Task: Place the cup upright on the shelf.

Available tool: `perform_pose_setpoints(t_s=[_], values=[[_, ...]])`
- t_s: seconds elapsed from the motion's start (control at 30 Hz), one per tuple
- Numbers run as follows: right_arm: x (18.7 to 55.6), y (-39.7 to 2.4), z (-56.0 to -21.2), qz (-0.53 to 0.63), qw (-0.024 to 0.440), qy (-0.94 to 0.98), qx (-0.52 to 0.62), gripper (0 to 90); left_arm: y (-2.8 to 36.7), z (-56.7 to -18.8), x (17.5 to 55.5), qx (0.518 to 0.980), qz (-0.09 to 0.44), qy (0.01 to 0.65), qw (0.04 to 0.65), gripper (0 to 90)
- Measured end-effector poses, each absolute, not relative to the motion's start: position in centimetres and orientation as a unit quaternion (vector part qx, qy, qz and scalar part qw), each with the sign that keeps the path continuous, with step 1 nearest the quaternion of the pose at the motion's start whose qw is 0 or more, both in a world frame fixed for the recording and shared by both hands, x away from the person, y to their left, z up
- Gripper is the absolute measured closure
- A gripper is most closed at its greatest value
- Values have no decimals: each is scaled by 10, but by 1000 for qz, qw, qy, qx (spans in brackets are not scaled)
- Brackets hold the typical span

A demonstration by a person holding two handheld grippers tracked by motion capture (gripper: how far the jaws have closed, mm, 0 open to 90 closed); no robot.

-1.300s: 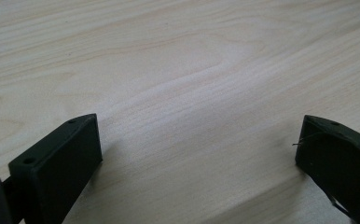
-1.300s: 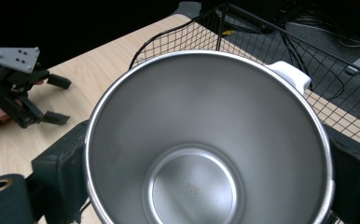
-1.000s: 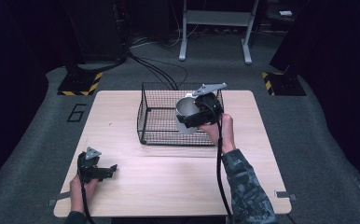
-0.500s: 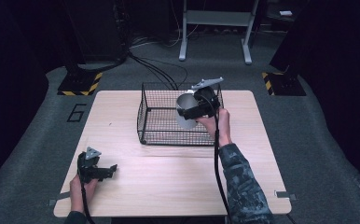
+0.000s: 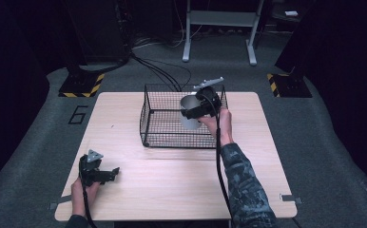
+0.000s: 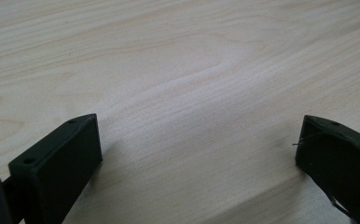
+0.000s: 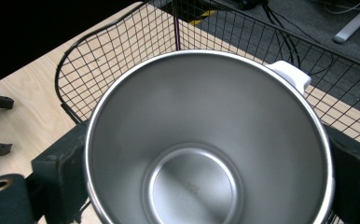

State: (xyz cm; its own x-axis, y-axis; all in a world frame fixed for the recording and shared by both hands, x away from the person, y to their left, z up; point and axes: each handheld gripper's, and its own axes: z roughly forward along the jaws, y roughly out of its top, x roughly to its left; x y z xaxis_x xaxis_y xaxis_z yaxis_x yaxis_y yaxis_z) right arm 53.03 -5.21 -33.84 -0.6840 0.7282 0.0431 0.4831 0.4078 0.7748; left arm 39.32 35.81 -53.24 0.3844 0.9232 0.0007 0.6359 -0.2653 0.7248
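A steel mug (image 5: 189,112) with a white handle hangs over the right part of the black wire basket (image 5: 165,141), my right gripper (image 5: 197,112) shut on its body. In the right gripper view I look straight into the empty mug (image 7: 206,154), its white handle (image 7: 290,75) at the upper right, the two jaws pressed on either side, the basket (image 7: 122,51) mesh beneath and behind. My left gripper (image 5: 112,173) rests low on the table near the front left corner, open, nothing between its jaws. The left gripper view has bare wood (image 6: 192,93) between the spread fingers (image 6: 61,163).
The light wooden table (image 5: 267,156) has the basket at its back middle. Dark floor surrounds it, with cables (image 5: 160,71), a metal stand (image 5: 219,28) behind, and yellow-black striped blocks (image 5: 79,85) at the back left and right.
My right gripper has carried the mug up and away from me, deeper over the basket. The left gripper has stayed put.
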Motion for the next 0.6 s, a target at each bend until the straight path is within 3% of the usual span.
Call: perform_pose_setpoints(t_s=[0.6], values=[[555,-47,-363,372,134,829,396,63,358,-532,393,765,219,509,328,1]])
